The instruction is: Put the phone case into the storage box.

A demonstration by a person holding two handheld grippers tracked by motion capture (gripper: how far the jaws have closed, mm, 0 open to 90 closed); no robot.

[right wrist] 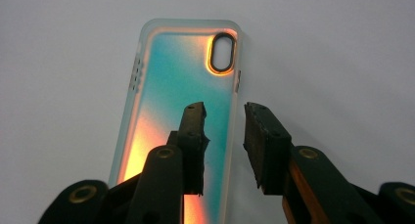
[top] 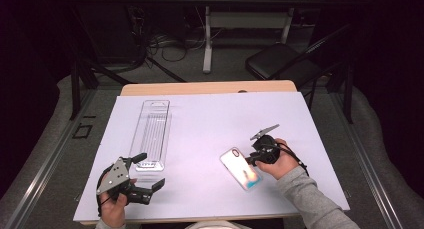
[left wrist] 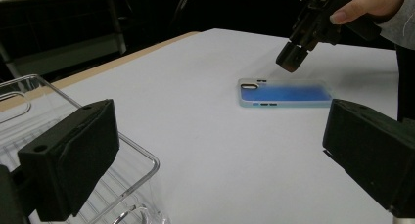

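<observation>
My right tool [right wrist: 222, 109] hangs just above the phone case [right wrist: 181, 101], its jaws parted by a narrow gap and pinching nothing. In the right gripper view one jaw stands over the case's iridescent back and the other over its long edge on the camera-cutout side. The case lies flat on the bench [top: 210, 124], directly under and ahead of this tool, with the oval cutout at the end farthest from it. In the high view the same case [top: 241, 169] sits just to the left of the right tool [top: 252, 156], which a hand in a grey sleeve [top: 312, 201] holds tilted down toward it. Whether the jaw tips touch the case I cannot tell.

My left tool [top: 142, 176] is well apart from the case, near the front left corner of the bench, jaws spread wide and holding nothing. Just beyond it lies a clear plastic tray [top: 151, 131], long and narrow, its near end between or just past the jaw tips. From the left gripper view the tray's rim [left wrist: 142, 153] shows beside the left jaw, and the case [left wrist: 286, 93] lies farther off across the white surface, with the right tool [left wrist: 292, 60] poised over its far end.
</observation>
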